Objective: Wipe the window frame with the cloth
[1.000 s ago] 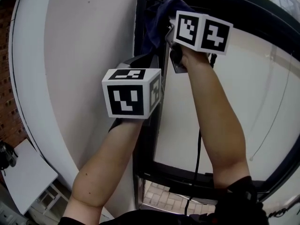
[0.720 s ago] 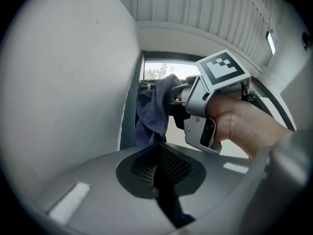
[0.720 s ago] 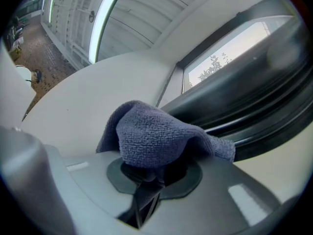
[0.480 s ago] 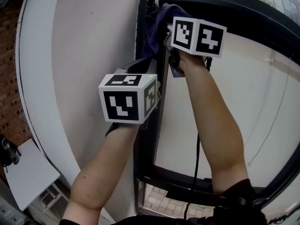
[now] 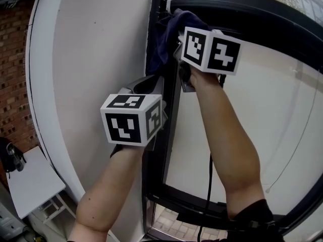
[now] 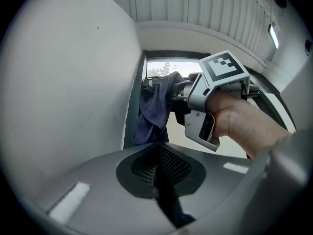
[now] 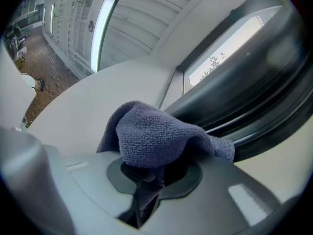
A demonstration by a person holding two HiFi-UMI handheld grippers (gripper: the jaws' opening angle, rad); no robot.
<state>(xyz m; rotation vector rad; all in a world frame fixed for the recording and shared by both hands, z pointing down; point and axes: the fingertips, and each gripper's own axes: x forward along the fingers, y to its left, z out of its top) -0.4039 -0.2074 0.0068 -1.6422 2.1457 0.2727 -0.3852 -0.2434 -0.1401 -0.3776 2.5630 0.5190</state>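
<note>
Head view: the right claw [image 5: 175,33] pressed the cloth [image 5: 160,47] to the window frame [image 5: 154,175] at its upper corner. It had barely shifted from a second before, so the wipe probably lingered there. Left gripper view: the left claw [image 6: 159,177] hung lower beside the frame, closed and empty. Right gripper view: that claw was clamped on the bunched cloth, which touched the frame.

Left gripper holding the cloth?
No, the left gripper is shut on nothing, while the cloth hangs ahead of it, clamped in the right gripper.
</note>
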